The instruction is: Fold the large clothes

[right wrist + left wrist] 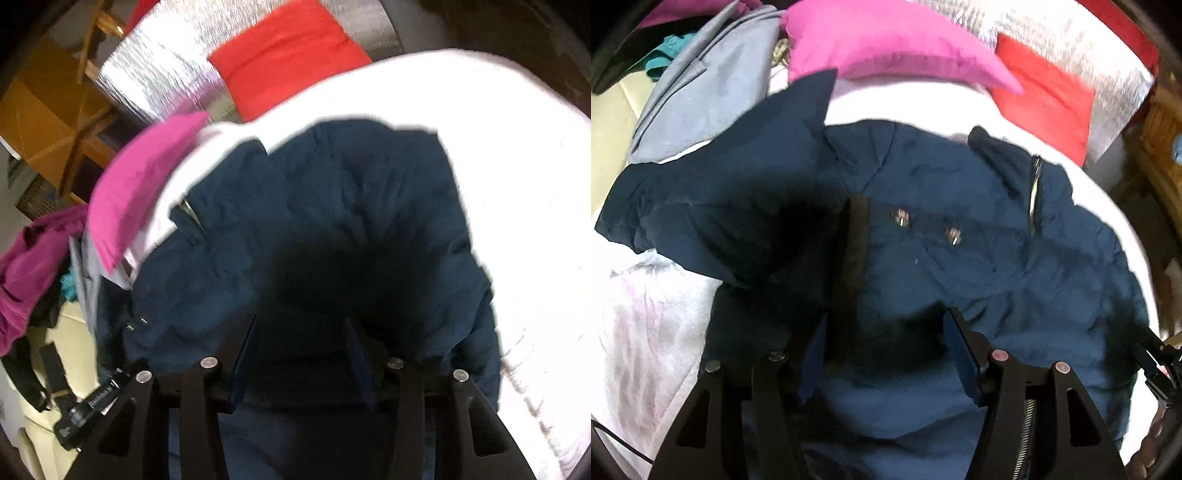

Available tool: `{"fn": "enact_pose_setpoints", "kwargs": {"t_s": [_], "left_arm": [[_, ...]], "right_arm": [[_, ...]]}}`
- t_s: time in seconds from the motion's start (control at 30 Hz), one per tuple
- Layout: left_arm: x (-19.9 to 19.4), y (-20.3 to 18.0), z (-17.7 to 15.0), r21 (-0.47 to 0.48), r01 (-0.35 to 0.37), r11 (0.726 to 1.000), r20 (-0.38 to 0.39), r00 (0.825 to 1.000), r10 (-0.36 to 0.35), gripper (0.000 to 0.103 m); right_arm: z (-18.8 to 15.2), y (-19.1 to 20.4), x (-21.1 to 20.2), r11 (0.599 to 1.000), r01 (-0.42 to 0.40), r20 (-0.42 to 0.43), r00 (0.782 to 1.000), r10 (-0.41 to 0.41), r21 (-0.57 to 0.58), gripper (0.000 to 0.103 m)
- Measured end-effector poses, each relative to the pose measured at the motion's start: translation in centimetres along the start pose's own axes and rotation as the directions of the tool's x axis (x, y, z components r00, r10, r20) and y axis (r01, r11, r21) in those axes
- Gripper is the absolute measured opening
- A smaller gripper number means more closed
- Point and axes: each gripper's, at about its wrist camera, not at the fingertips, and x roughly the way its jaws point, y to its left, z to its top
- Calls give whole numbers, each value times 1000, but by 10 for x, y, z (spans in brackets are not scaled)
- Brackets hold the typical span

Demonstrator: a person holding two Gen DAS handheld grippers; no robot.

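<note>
Two grippers above the navy jacket [960, 236].
Your left gripper [886, 350] and right gripper [299, 354] stand released, gripping nothing.

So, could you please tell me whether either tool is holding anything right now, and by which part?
Nothing is held: both the left tool and right tool hover open above the navy jacket.

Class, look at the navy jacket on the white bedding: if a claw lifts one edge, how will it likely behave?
The navy jacket looks puffy and creased, so it would probably droop and sag rather than hold shape. Its smooth shell may slip between pads. The metal snaps and zipper add little weight.
</note>
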Motion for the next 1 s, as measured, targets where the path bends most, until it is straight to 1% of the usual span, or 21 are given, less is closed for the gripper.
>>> {"fn": "enact_pose_setpoints", "kwargs": {"t_s": [0.07,0.13,0.17,0.23,0.27,0.37,0.43,0.47,0.5,0.53,0.57,0.6,0.63,0.7,0.77,0.8,0.83,0.87,0.93,0.97,1.0], "left_arm": [[-9,3,2,-16,29,999,28,999,-29,63],[-15,5,4,-21,41,999,55,998,-39,63],[-16,6,5,-22,39,999,60,997,-38,63],[-12,8,6,-27,38,999,45,998,-37,63],[-10,9,5,-27,36,999,33,999,-35,63],[3,8,3,-26,23,999,-3,1000,-23,63],[6,5,3,-20,16,1000,-7,1000,-16,63],[7,5,2,-17,15,1000,-5,1000,-15,63],[7,4,2,-13,15,1000,-5,1000,-15,63],[8,4,2,-10,14,1000,-6,1000,-14,63],[9,3,2,-8,12,1000,-8,1000,-12,63],[10,3,2,-7,9,1000,-10,1000,-9,63],[10,3,2,-7,7,1000,-12,1000,-7,63],[10,3,2,-9,9,1000,-8,1000,-9,63],[9,3,2,-10,10,1000,-2,1000,-10,63],[9,3,2,-9,8,1000,-4,1000,-8,63],[9,3,2,-6,6,1000,-7,1000,-6,63],[10,2,1,-1,2,1000,-10,1000,-2,63],[9,0,0,10,-4,1000,-7,1000,4,63],[7,-1,-1,16,-5,1000,-2,1000,5,63],[4,-1,-1,23,-4,1000,7,1000,3,63]], "right_arm": [[9,-11,-20,999,-3,78,997,0,34,54],[17,-28,-34,995,19,140,990,-32,96,76],[20,-37,-36,991,37,153,987,-56,126,79],[25,-54,-33,984,57,145,986,-82,169,79],[27,-64,-27,979,56,127,988,-82,198,79],[30,-84,-5,965,33,69,996,-52,261,79],[30,-83,12,966,25,32,999,-34,257,79],[29,-79,17,971,27,36,999,-36,237,79],[29,-72,18,979,27,45,998,-37,201,72],[31,-65,23,986,28,37,999,-35,165,46],[32,-59,26,989,43,26,999,-48,141,37],[31,-53,24,990,68,39,997,-73,125,34],[31,-49,21,991,75,55,995,-82,113,29],[31,-35,6,995,72,120,989,-81,74,25],[32,-23,-7,997,70,178,981,-76,42,25],[31,-20,-11,996,78,200,976,-83,33,24],[31,-20,-12,995,92,202,975,-96,33,24],[31,-23,-6,992,116,179,976,-122,41,24],[29,-33,12,981,180,106,977,-186,67,24],[28,-39,23,974,214,56,974,-218,75,25],[27,-42,27,973,216,43,975,-219,79,27]]}}
